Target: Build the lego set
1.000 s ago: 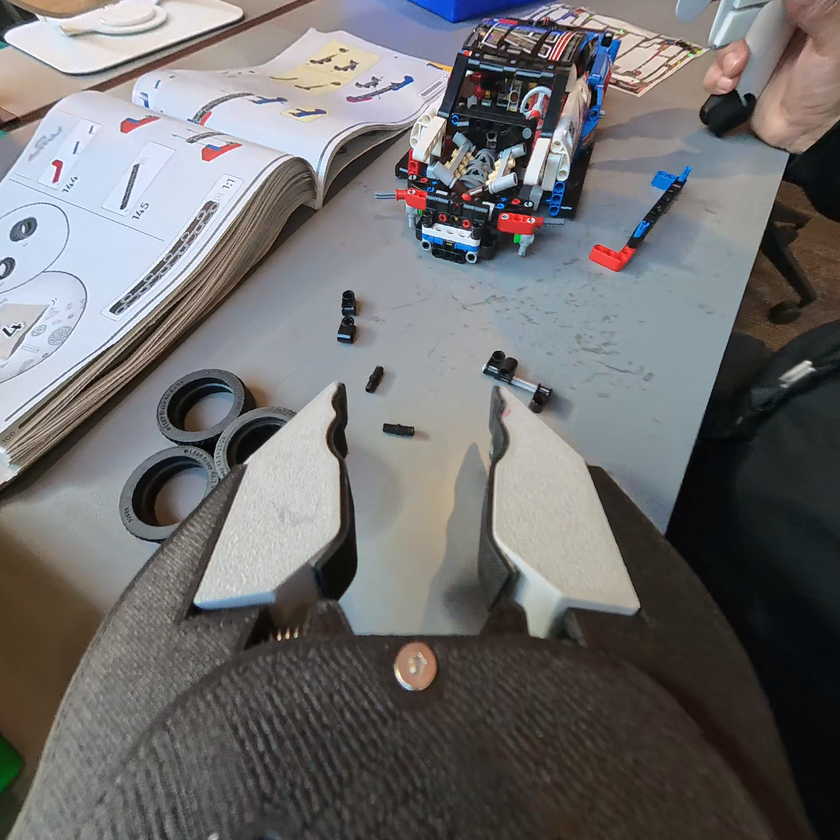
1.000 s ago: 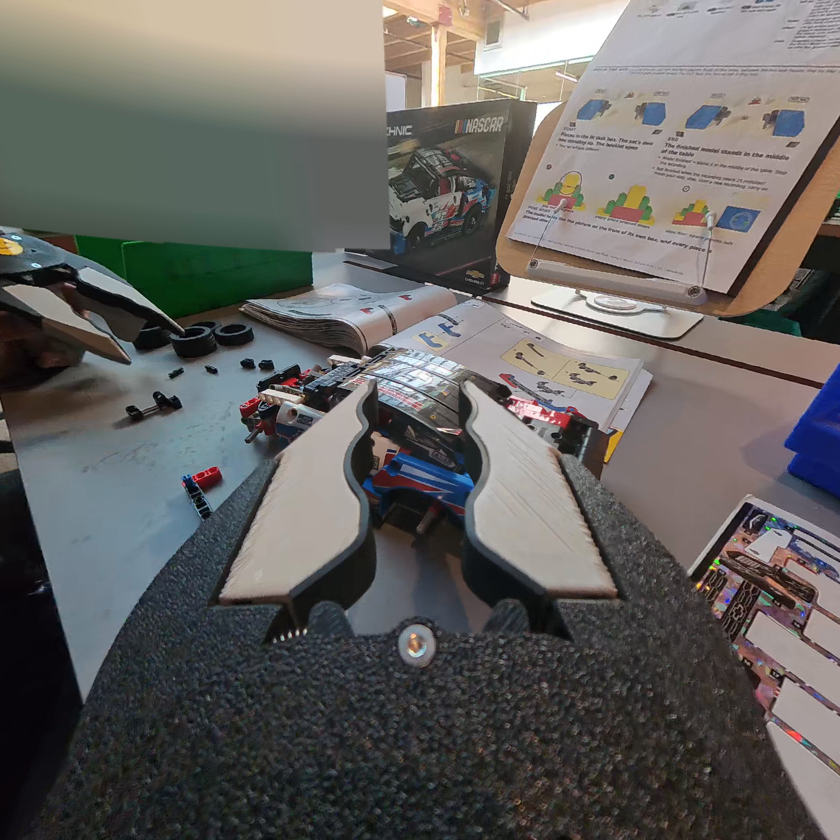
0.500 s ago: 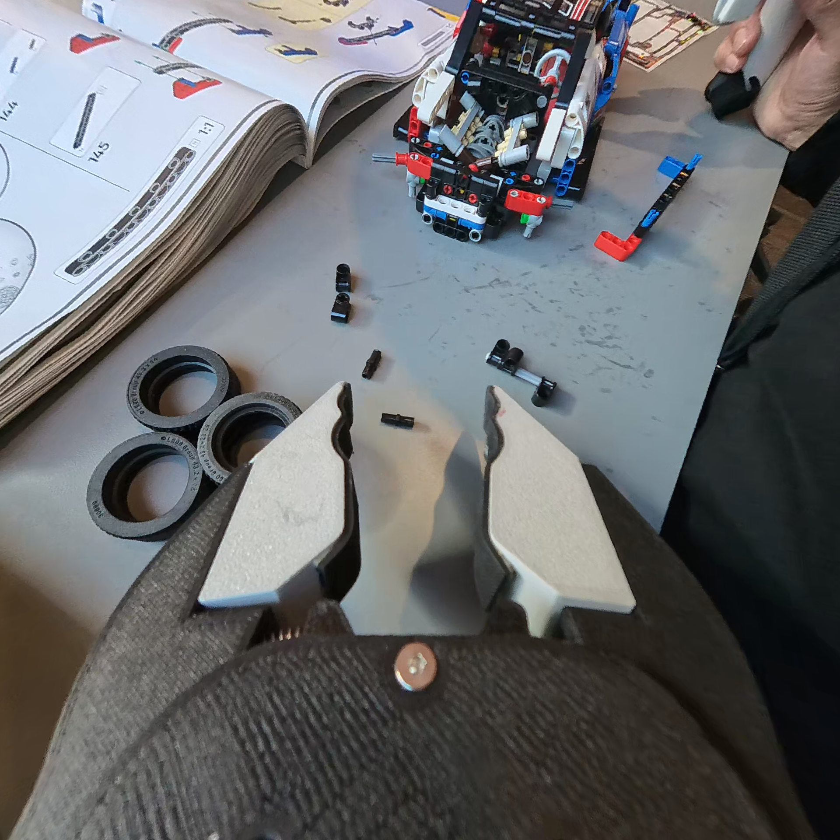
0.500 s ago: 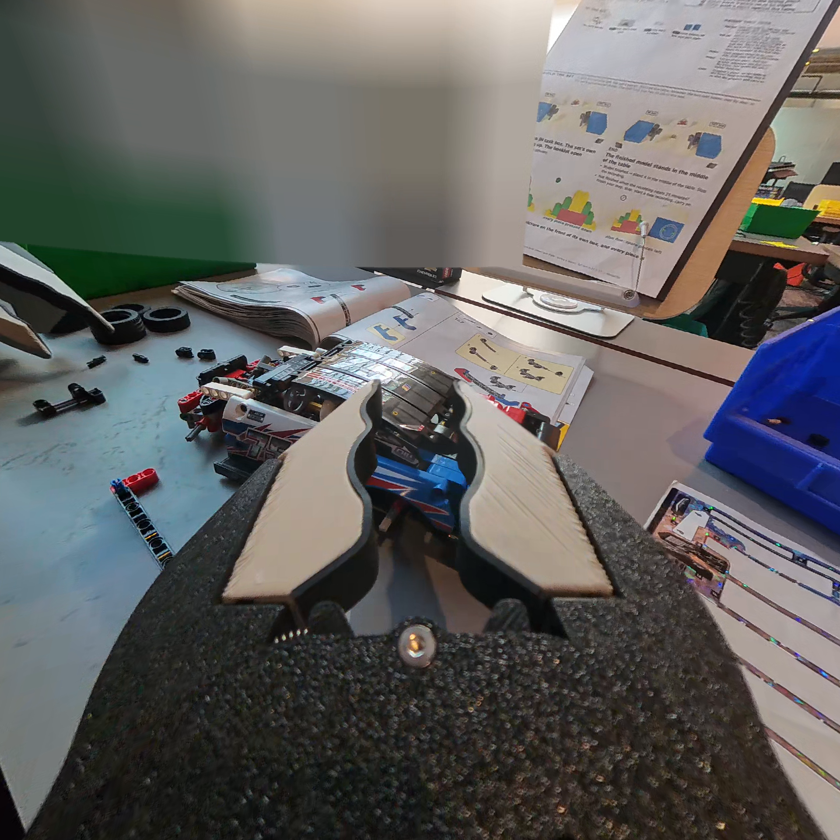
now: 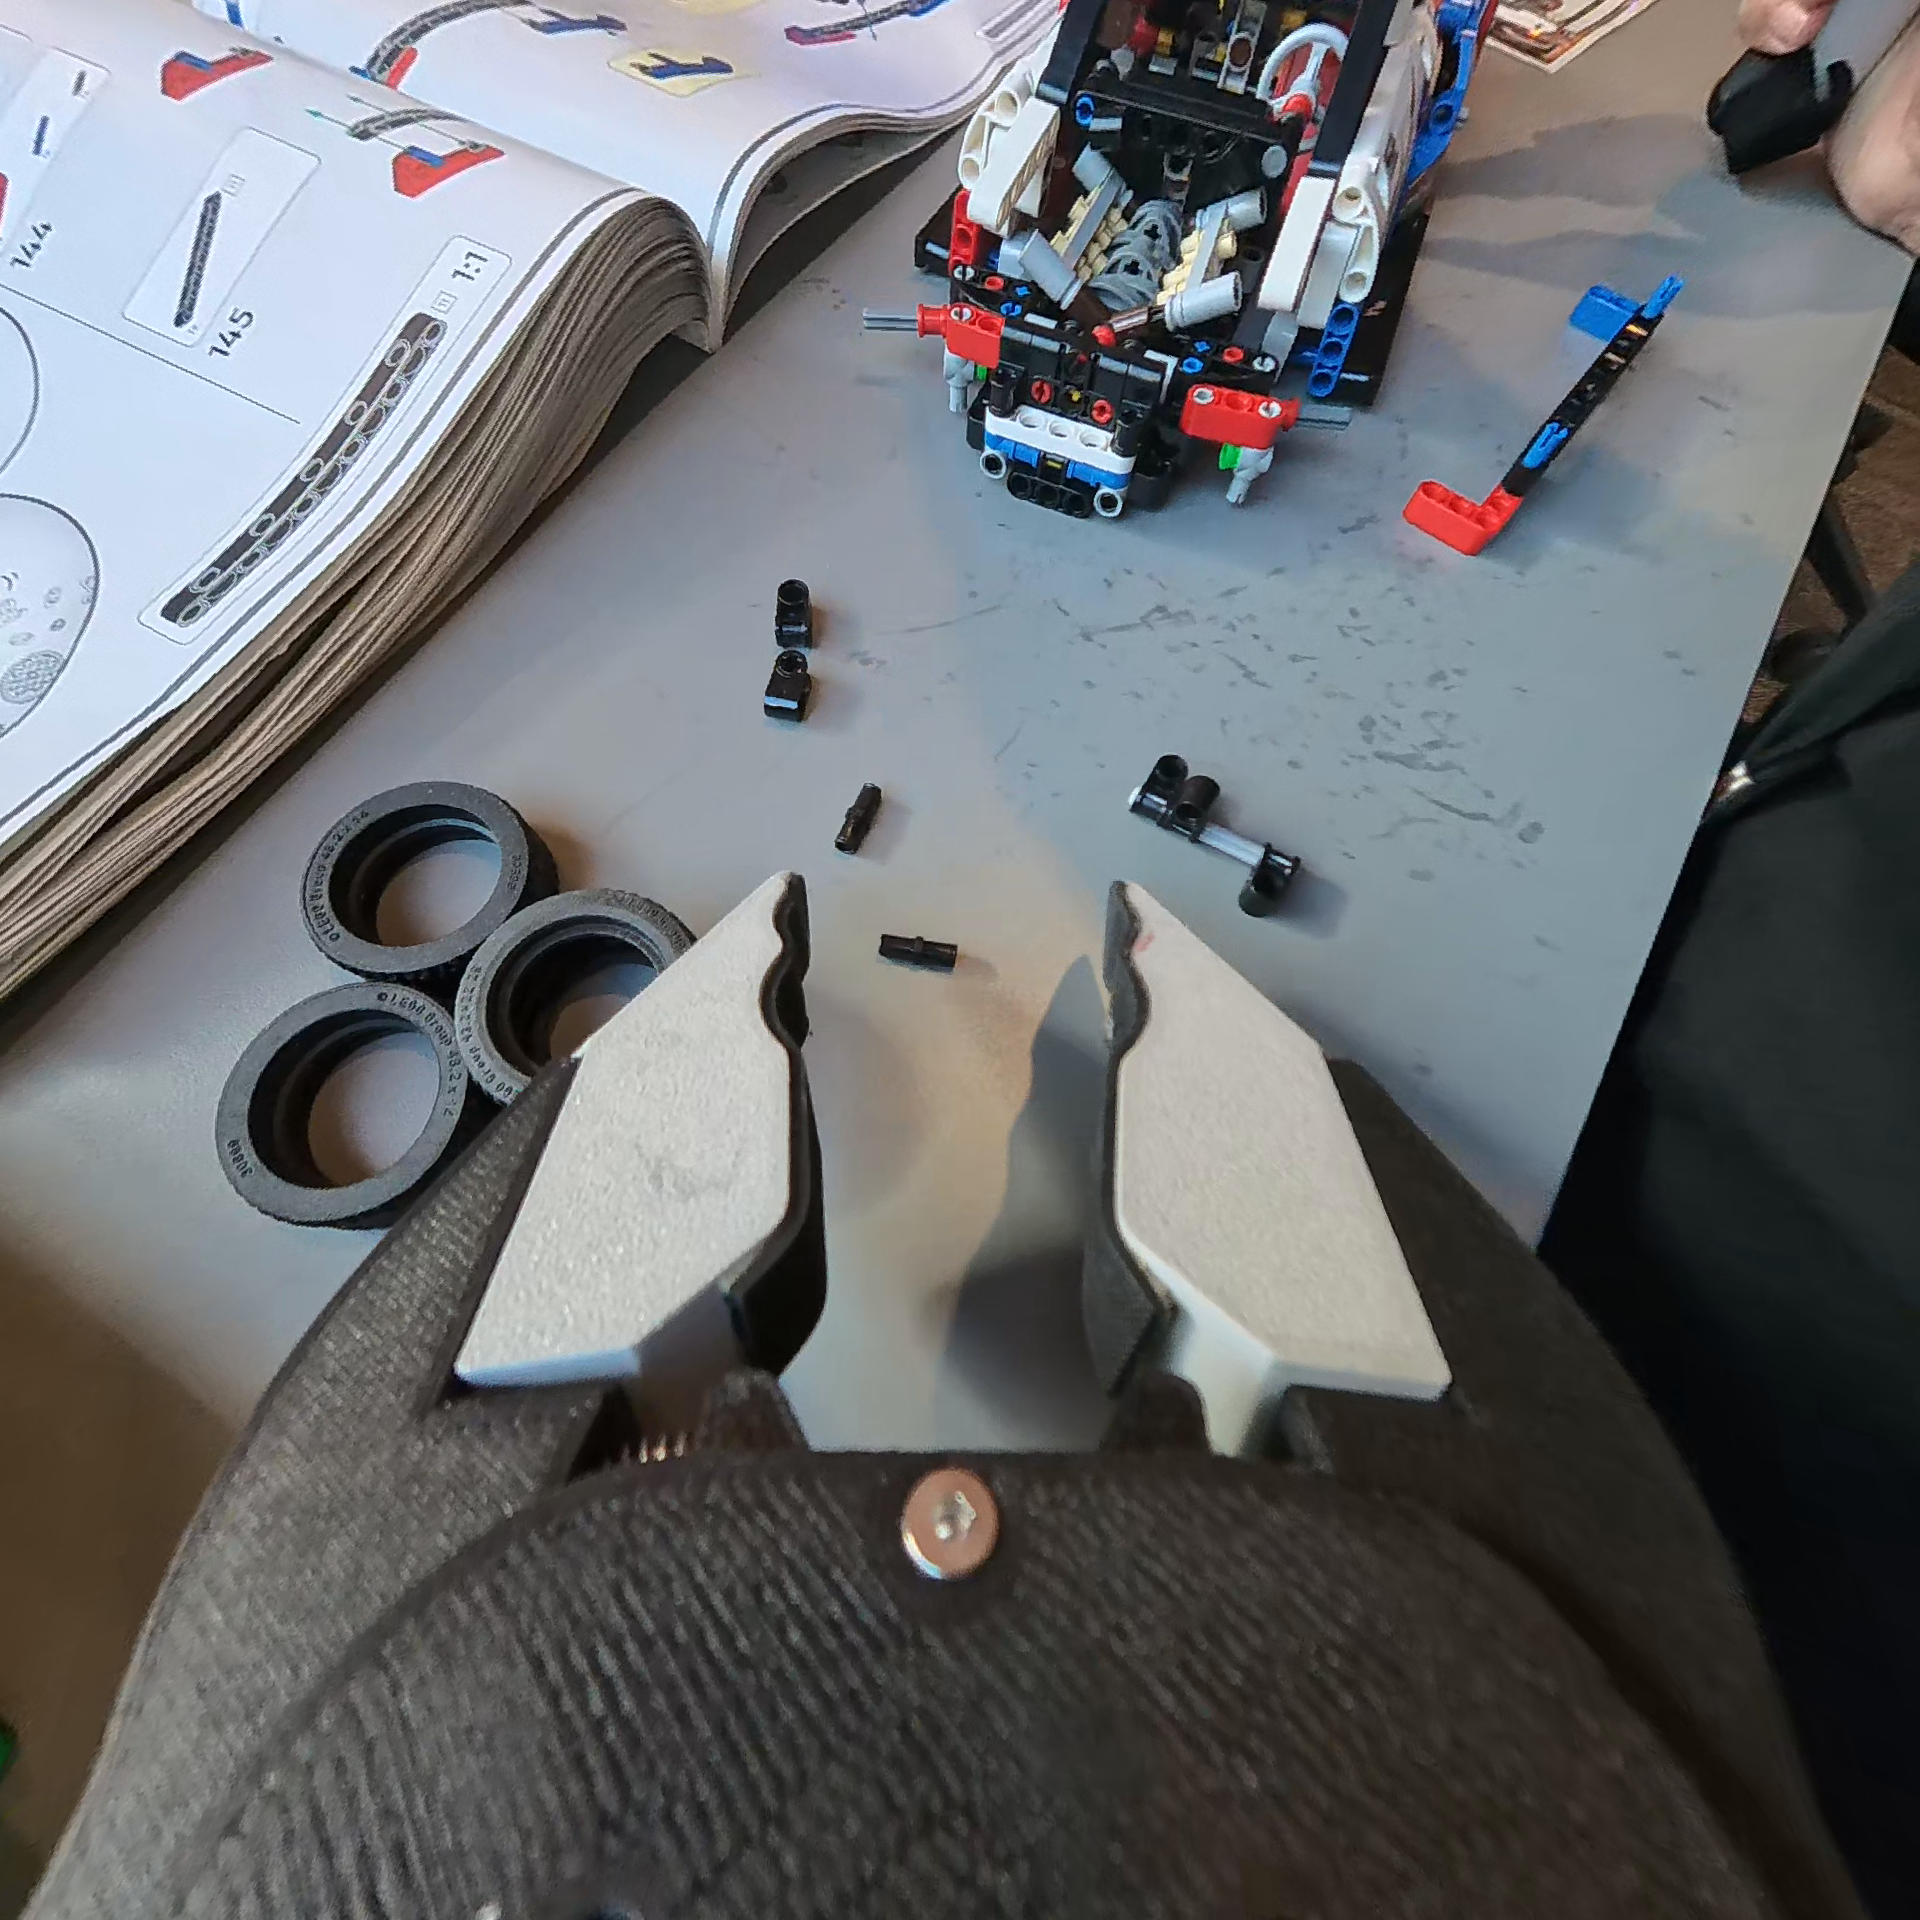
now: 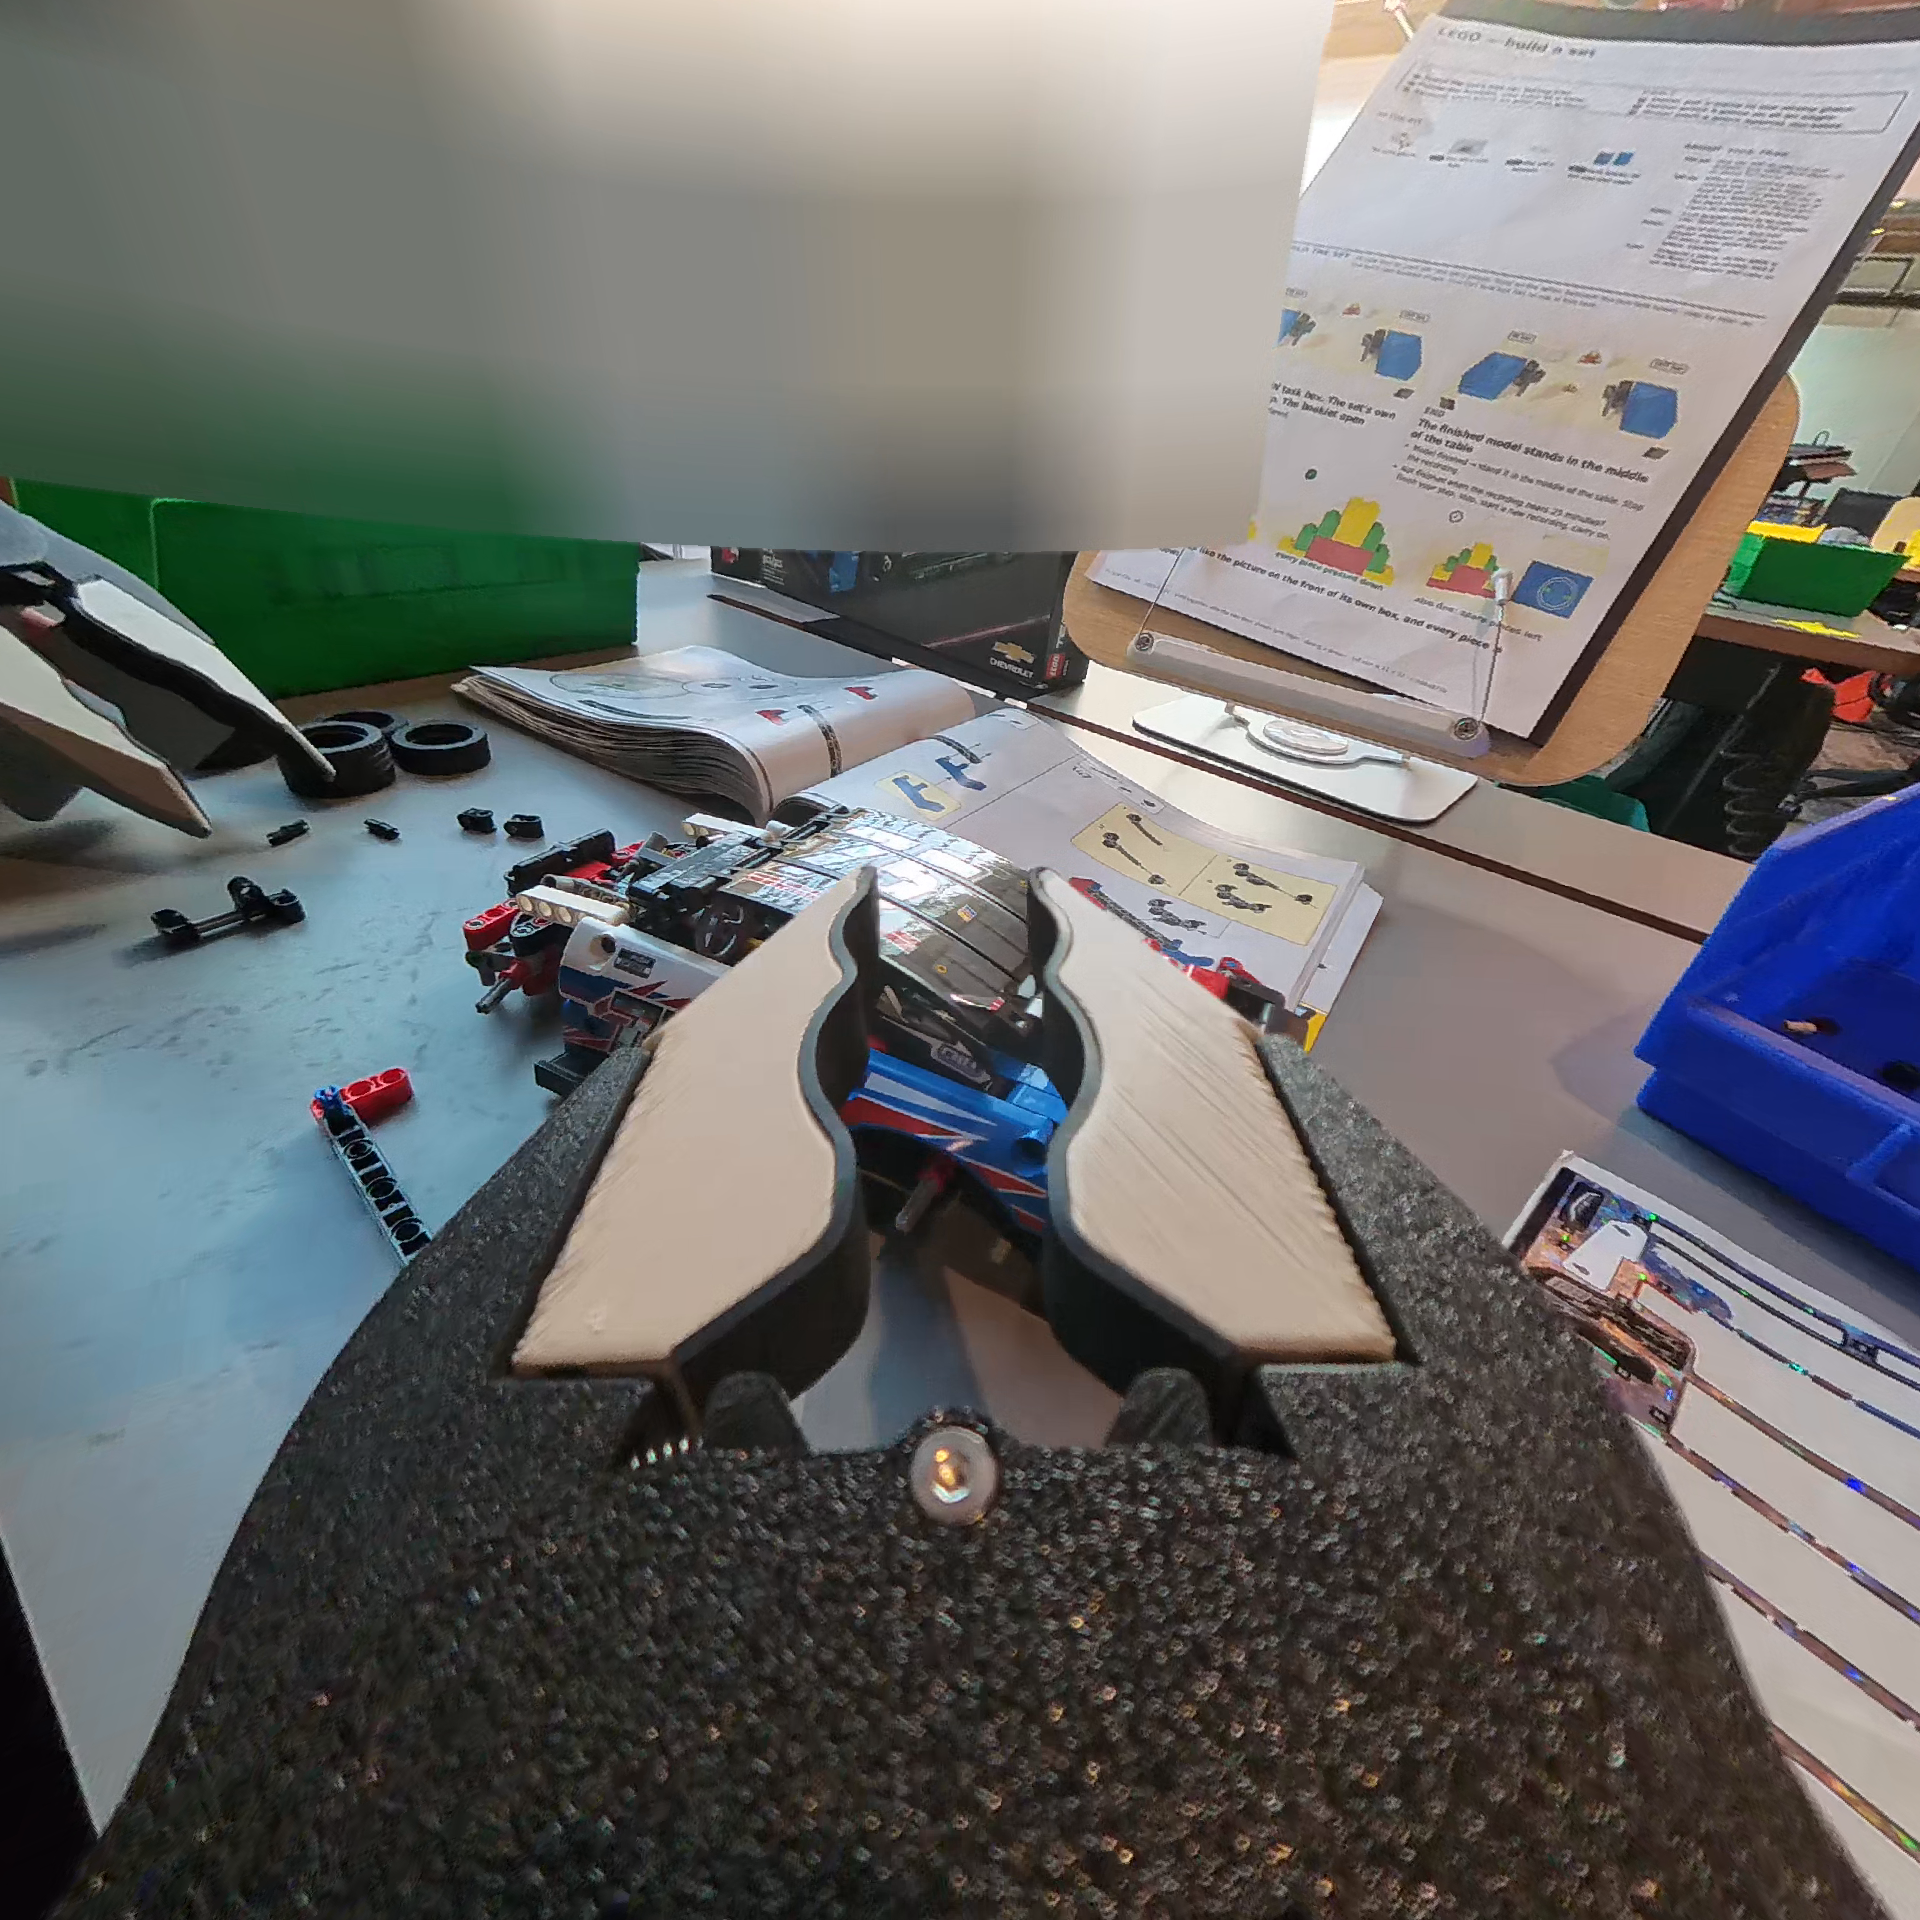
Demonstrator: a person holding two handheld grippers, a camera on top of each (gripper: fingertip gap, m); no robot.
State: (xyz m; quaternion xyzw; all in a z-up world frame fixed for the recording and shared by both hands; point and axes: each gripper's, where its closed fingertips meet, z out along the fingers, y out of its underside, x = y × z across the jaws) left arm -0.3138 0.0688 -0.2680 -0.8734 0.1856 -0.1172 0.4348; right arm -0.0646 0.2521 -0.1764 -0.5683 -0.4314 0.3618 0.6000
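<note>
The left gripper (image 5: 951, 894) hangs with its jaws spread and empty, and over the last second it has dropped lower and closer, so that a short black connector pin (image 5: 917, 949) now lies on the grey worktop (image 5: 1091, 665) between its fingertips. That reads as lining up a pick of the pin. A second pin (image 5: 858, 818) and two small black connectors (image 5: 792, 651) lie just beyond, an axle sub-assembly (image 5: 1216, 831) to the right, and three black tyres (image 5: 447, 997) to the left beside the open instruction booklet (image 5: 312, 343).

The right gripper (image 6: 951, 894) is also parted and holds nothing; it has swung in over the roof of the partly built race car (image 6: 831, 935), apparently ready to steady it. A black beam with red and blue ends (image 5: 1538, 416) lies beside the car. No wheels are fitted, so much remains.
</note>
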